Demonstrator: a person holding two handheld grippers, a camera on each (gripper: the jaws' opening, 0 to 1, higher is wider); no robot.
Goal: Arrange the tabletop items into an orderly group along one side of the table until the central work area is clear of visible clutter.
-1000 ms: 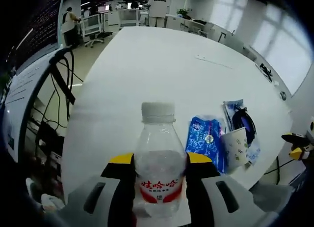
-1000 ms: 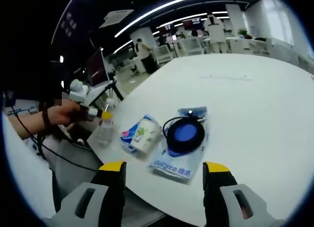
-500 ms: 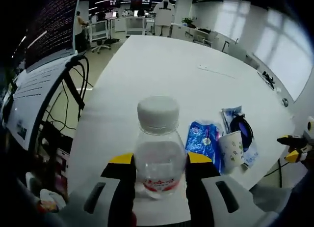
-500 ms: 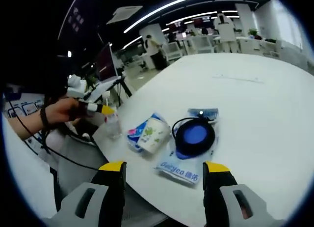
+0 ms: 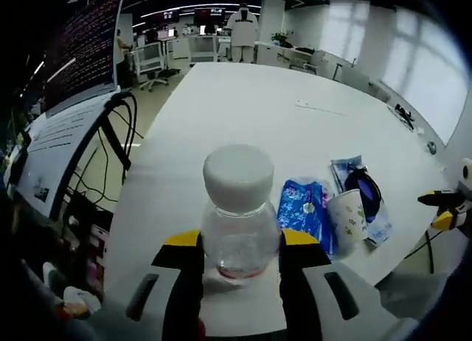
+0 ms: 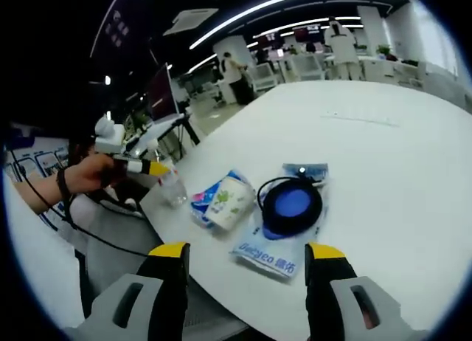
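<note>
From my left gripper view the water bottle (image 5: 237, 208) tips toward me so its white cap hides the label, the paper cup (image 5: 349, 218) covers part of the blue packet (image 5: 304, 212), and the far people and desks are too small for me to make out.

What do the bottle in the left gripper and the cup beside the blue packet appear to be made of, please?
The bottle looks like clear, glossy plastic: the table shows through it, and its cap is matte white. The cup seems to be matte paper, white with small green prints, though a thin coating cannot be ruled out.
</note>
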